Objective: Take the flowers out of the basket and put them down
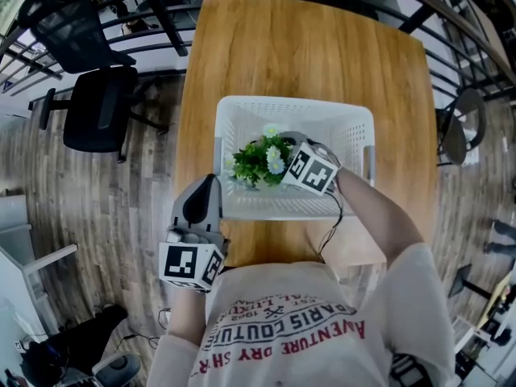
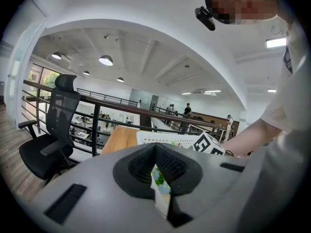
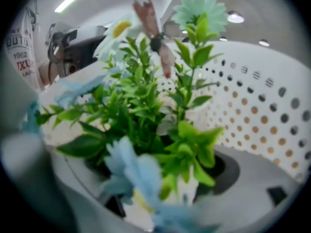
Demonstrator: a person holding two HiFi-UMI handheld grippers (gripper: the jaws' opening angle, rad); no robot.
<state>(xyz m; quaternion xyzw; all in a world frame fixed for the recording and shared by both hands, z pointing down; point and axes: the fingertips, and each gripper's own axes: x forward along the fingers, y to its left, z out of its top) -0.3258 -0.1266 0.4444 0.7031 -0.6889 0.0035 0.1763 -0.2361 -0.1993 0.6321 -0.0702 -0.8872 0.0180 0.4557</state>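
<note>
Small artificial bunch of green leaves with white and pale-blue flowers (image 1: 258,160), standing inside the white perforated plastic basket (image 1: 355,123) on the wooden desk (image 1: 306,47). The right gripper (image 1: 282,161) is spread wide around the bunch, and no squeeze is seen. The left gripper (image 1: 201,193) is clenched on nothing, near the body. The bunch is judged light, springy and easily crushed. The stiffer stems low down are best grasped, not the blooms.

Open-plan office — black swivel chairs (image 1: 97,103), wooden desk (image 1: 306,63), mezzanine railing (image 2: 121,109), round ceiling lights (image 2: 105,60)
</note>
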